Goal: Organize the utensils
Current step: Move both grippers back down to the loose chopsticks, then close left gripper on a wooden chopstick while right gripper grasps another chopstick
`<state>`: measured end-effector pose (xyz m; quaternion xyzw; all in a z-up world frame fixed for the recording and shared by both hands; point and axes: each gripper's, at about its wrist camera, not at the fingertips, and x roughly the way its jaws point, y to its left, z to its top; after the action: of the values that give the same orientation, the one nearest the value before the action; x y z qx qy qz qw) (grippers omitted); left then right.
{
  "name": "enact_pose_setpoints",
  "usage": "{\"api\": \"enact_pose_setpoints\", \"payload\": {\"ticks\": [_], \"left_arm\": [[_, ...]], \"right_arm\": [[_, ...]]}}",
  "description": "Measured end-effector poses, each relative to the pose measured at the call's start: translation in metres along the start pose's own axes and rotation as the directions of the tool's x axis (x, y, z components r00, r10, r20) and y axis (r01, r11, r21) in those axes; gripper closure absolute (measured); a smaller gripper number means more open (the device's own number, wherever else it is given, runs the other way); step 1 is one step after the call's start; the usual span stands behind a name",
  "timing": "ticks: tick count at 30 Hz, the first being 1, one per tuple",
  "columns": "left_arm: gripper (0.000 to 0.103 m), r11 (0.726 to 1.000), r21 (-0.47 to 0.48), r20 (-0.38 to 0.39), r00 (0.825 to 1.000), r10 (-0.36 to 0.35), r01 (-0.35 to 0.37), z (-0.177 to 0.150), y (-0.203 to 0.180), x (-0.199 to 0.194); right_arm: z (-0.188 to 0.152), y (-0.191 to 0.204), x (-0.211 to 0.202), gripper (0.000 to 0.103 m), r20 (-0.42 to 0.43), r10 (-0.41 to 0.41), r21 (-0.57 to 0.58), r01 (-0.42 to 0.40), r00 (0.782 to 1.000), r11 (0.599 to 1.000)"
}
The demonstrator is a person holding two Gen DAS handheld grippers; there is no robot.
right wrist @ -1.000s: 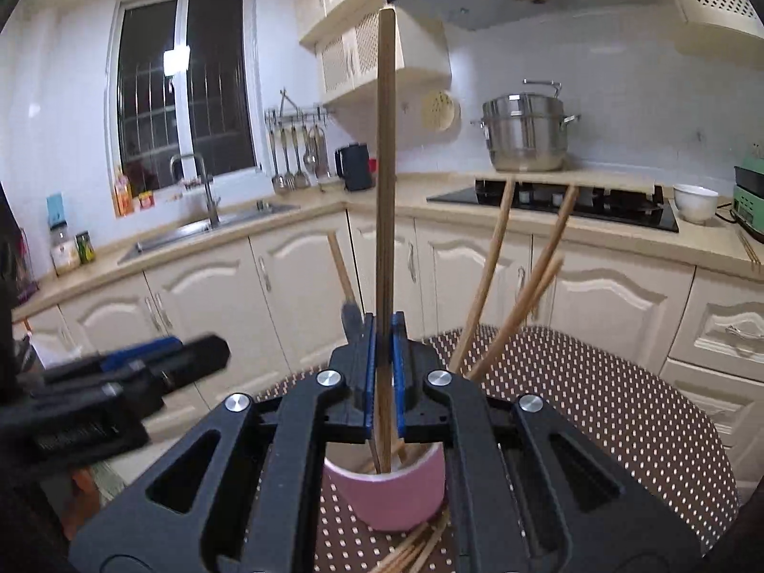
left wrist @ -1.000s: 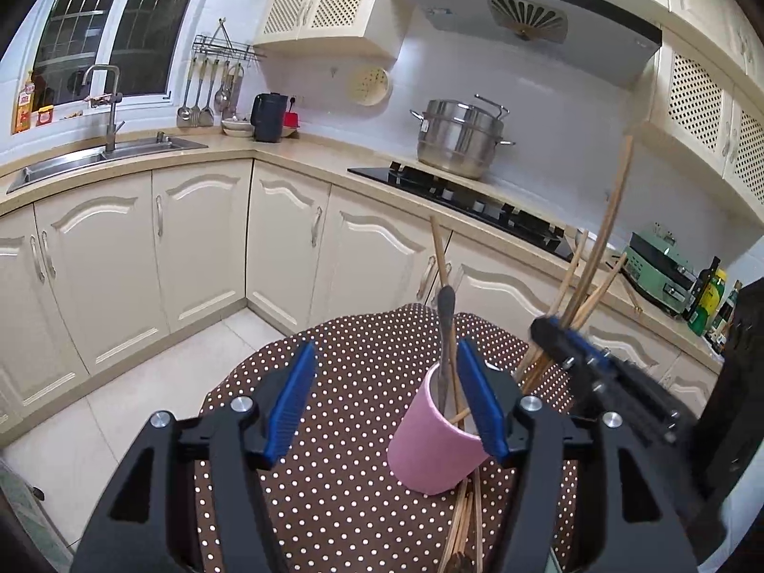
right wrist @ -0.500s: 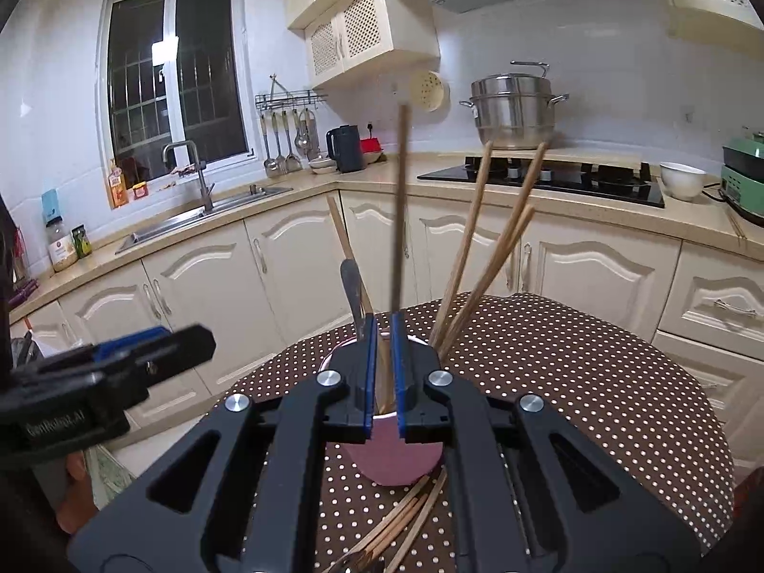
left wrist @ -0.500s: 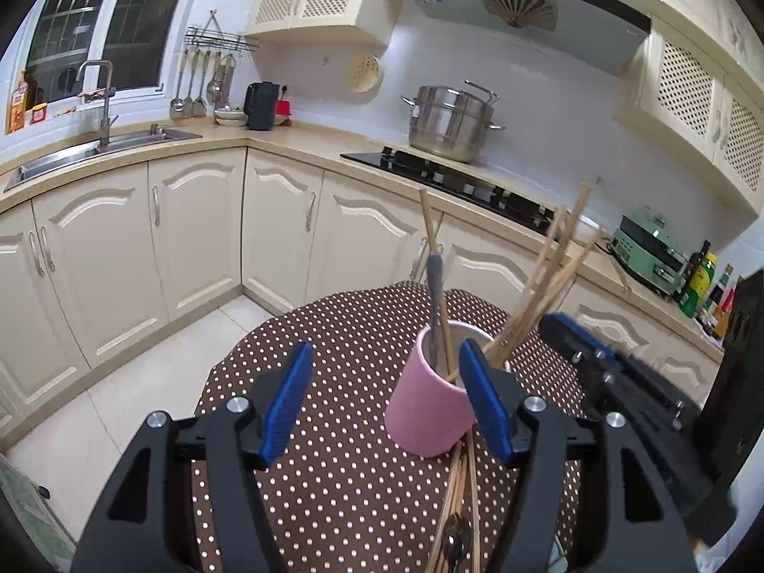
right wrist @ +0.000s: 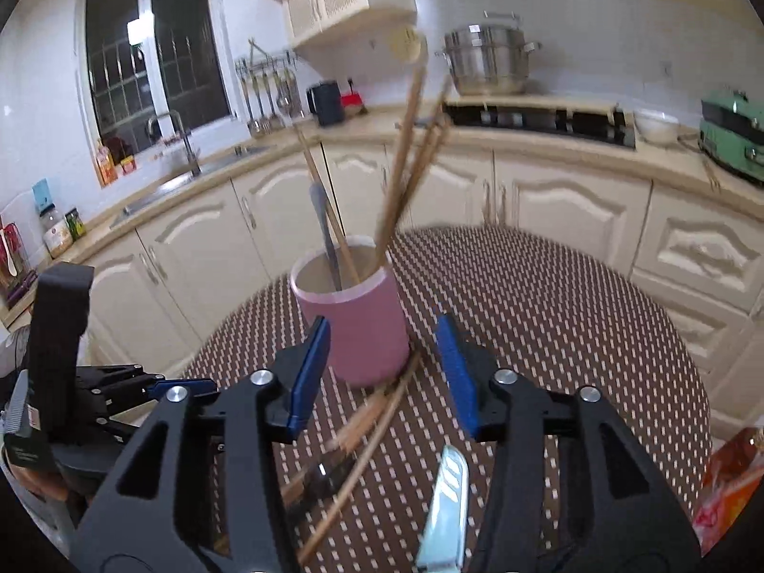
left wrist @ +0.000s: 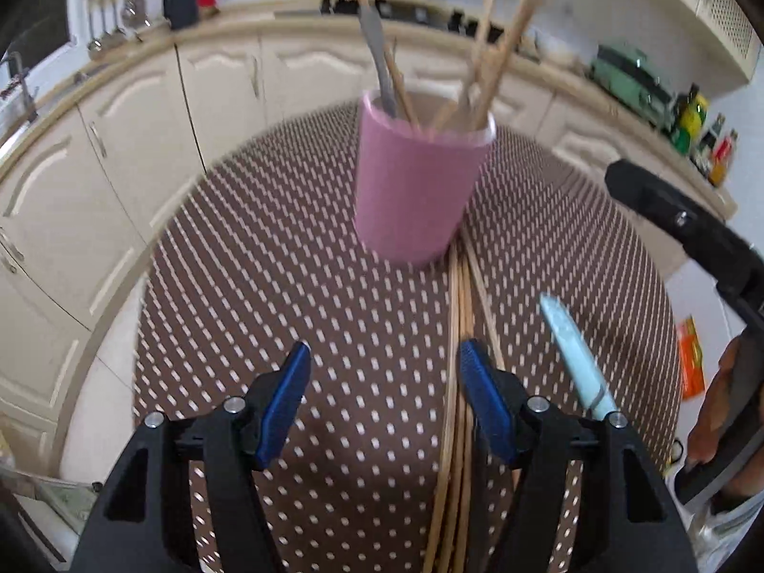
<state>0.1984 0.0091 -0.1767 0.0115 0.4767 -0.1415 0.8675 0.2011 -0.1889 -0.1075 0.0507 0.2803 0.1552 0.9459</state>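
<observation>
Two grippers over a dotted table, both with jaws apart and nothing held, a pink cup of utensils ahead of them.

The left gripper (left wrist: 382,367) stands wide open and holds nothing; a bundle of loose chopsticks (left wrist: 459,334) lies on the tablecloth (left wrist: 286,286) just inside its right finger, running from under it up to the foot of the pink cup (left wrist: 415,191) straight ahead. A pale blue knife (left wrist: 573,358) lies to the right of that finger. The right gripper (right wrist: 382,358) is opening, with nothing pressed between its pads; the cup (right wrist: 358,324) stands just ahead, between the fingertips' lines, and holds upright chopsticks (right wrist: 406,157) and a grey utensil handle (right wrist: 324,229). Below and between its fingers lie the loose chopsticks (right wrist: 372,425), a dark spoon-like piece (right wrist: 320,472) and the knife (right wrist: 444,511).
</observation>
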Motion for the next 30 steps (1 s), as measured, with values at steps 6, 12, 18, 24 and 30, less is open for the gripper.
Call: {"api": "enact_pose_setpoints", "payload": {"ticks": [6,12,18,24,30], "left_arm": [[0.039,0.999,0.023,-0.066,0.997,0.032,-0.031,-0.017,-0.003,0.018],[0.038,0.994,0.082,-0.082,0.994,0.073,-0.066,-0.026,-0.015,0.032],[0.038,0.988,0.084,-0.067,0.989,0.134,-0.128,-0.029,-0.017,0.039],[0.038,0.989,0.112,-0.035,0.994,0.100,-0.095,-0.027,-0.026,0.032],[0.038,0.978,0.171,-0.046,0.990,0.132,-0.122,-0.033,-0.041,0.038]], "right_arm": [[-0.024,-0.017,0.007,0.049,-0.092,0.014,0.063,-0.008,0.996,0.998],[-0.039,-0.021,0.010,0.045,-0.132,0.027,0.085,-0.016,0.991,0.996],[-0.048,-0.027,0.009,0.043,-0.143,0.033,0.117,-0.016,0.989,0.993],[-0.052,-0.028,0.010,0.042,-0.149,0.047,0.135,-0.026,0.988,0.990],[-0.051,-0.032,0.011,0.041,-0.151,0.060,0.151,-0.037,0.987,0.988]]}}
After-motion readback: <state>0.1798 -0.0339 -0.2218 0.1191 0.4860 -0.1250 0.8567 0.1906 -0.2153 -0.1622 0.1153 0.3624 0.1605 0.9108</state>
